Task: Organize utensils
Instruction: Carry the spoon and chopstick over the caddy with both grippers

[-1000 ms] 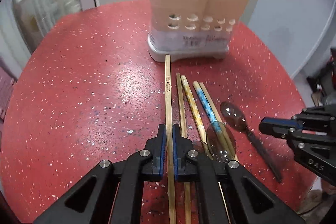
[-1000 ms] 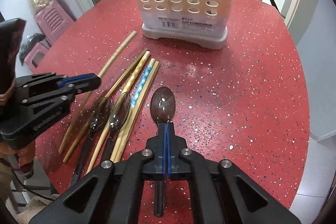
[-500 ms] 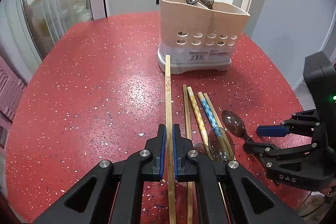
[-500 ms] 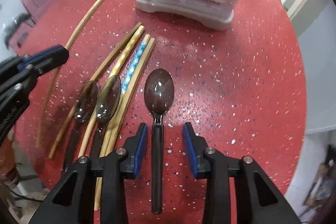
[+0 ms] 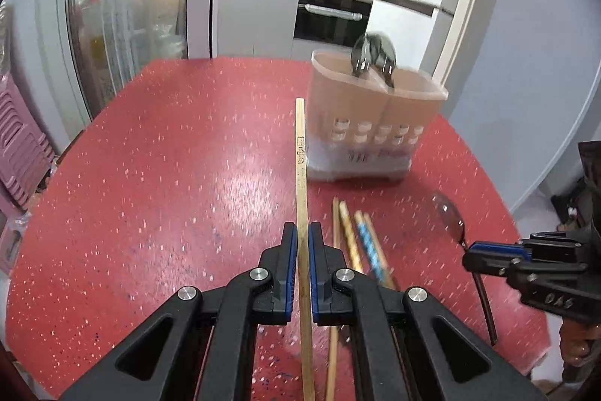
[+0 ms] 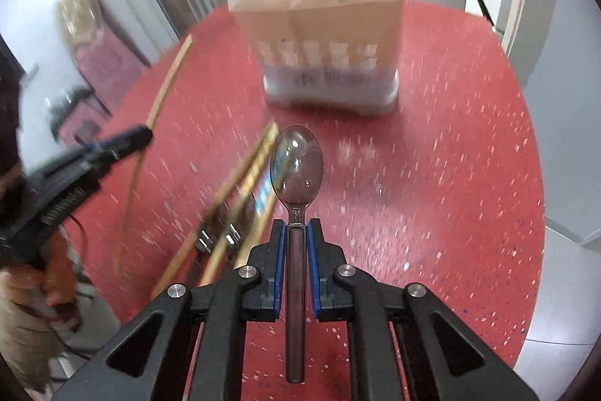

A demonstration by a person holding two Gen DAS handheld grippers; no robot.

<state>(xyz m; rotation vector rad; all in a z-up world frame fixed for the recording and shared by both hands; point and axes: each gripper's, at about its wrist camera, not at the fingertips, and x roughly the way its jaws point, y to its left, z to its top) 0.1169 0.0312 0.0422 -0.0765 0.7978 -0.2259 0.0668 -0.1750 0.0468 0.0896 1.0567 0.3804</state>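
Left wrist: chopstick [image 5: 300, 175] btwn fingers [image 5: 288, 265], seemingly clamped

Spoons [image 5: 372, 57] in caddy [image 5: 375, 123], chopsticks [image 5: 357, 243] in front.

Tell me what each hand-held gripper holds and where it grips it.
Left hand-held gripper: a plain wooden chopstick, gripped along its shaft. Right hand-held gripper: a dark spoon, gripped on the handle below the bowl.

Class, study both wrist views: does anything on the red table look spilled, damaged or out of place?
Nothing looks spilled or broken. The only disorder is the loose chopsticks lying on the table in front of the utensil holder. The left gripper grips one chopstick, the right gripper a spoon.
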